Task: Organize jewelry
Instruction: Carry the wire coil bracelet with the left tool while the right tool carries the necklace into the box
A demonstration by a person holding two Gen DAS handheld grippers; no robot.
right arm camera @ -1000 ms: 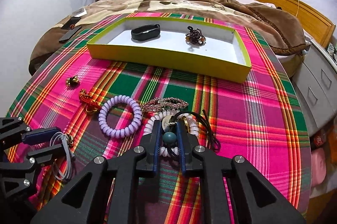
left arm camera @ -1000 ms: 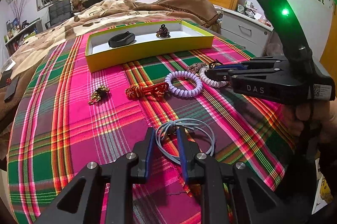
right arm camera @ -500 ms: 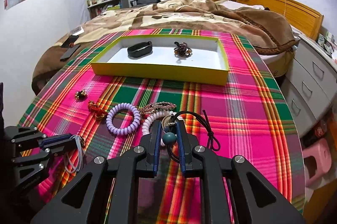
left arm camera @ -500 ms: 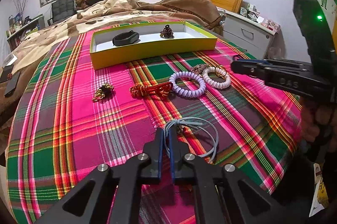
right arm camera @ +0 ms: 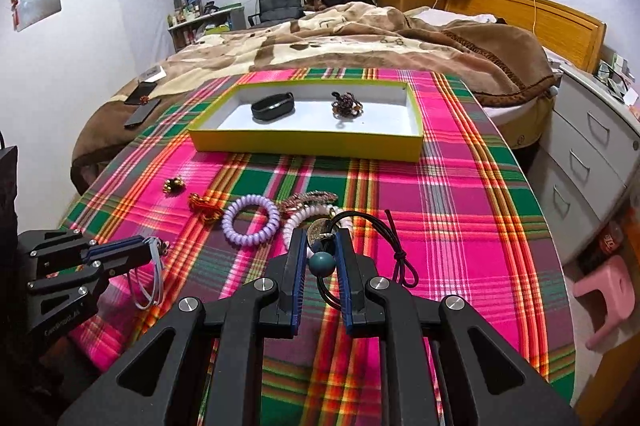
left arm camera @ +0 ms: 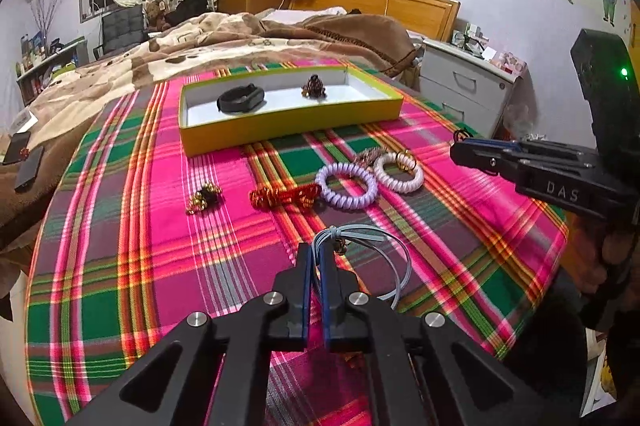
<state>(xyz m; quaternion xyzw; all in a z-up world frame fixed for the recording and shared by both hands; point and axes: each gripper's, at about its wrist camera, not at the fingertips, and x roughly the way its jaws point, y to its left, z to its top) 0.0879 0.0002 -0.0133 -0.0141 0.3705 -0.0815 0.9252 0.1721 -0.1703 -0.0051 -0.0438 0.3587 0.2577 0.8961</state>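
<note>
My left gripper [left arm camera: 316,254] is shut on a grey-blue cord bracelet [left arm camera: 372,258] and holds it above the plaid cloth. My right gripper [right arm camera: 320,238] is shut on a black cord necklace with a teal bead [right arm camera: 323,263], lifted off the cloth. The yellow tray [right arm camera: 304,142] at the far side holds a black band [right arm camera: 273,107] and a brown beaded piece [right arm camera: 346,103]. On the cloth lie a purple coil bracelet [right arm camera: 251,220], a white coil bracelet [left arm camera: 398,173], a red knotted piece [left arm camera: 286,196] and a small gold-black charm [left arm camera: 206,198].
The plaid-covered table [right arm camera: 460,194] stands against a bed with a brown blanket [right arm camera: 360,38]. White drawers [right arm camera: 592,154] stand to the right. Phones [right arm camera: 140,104] lie on the bed at left. A pink stool [right arm camera: 604,298] sits on the floor at right.
Both grippers have closed on their cords and risen and drawn back from the cloth; the left jaws went from open to shut. The black necklace has come off the white coil bracelet.
</note>
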